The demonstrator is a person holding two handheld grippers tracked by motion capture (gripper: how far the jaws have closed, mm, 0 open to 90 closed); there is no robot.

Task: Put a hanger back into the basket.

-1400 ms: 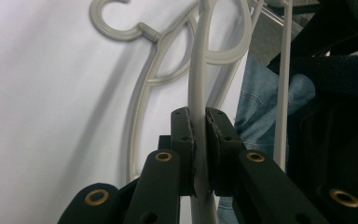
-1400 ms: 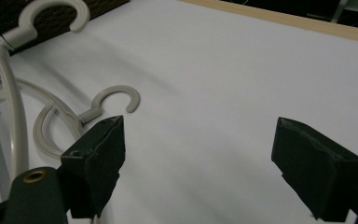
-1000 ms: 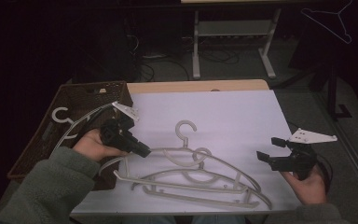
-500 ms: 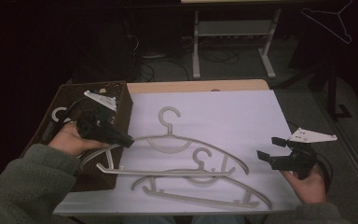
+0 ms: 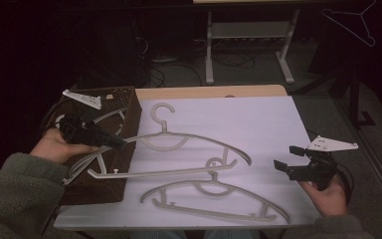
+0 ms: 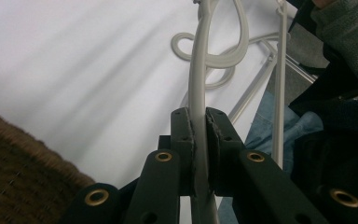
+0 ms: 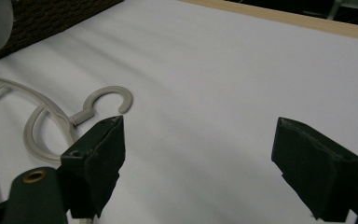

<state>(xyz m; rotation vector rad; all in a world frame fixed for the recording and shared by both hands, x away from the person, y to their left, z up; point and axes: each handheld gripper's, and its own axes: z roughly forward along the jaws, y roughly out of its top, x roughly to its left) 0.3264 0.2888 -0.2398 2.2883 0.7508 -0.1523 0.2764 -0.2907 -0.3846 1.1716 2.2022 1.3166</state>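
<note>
Nearest the person, a grey plastic hanger [image 5: 214, 199] lies flat on the white table [image 5: 258, 119], close to its front edge. To the right of it, the right gripper [image 5: 289, 158] is held in the person's right hand [image 5: 328, 196] just above the table's right edge; its 2 jaws stand wide apart with nothing between them, and in the right gripper view only bare white tabletop lies in the gap, with a hanger hook off to the left.

A little farther in, a second hanger [image 5: 179, 149] stretches across the table's left half, its hook pointing toward the far side and its left end reaching over the rim of a brown wicker basket [image 5: 124, 107]. The left gripper [image 5: 118, 144], held in the left hand [image 5: 54, 147] over that basket, is clamped on this hanger's left arm. In the left gripper view the pads press on the thin grey bar from both sides, and the bar runs straight out ahead over the table.

More hangers lie in the basket at the table's left side.
</note>
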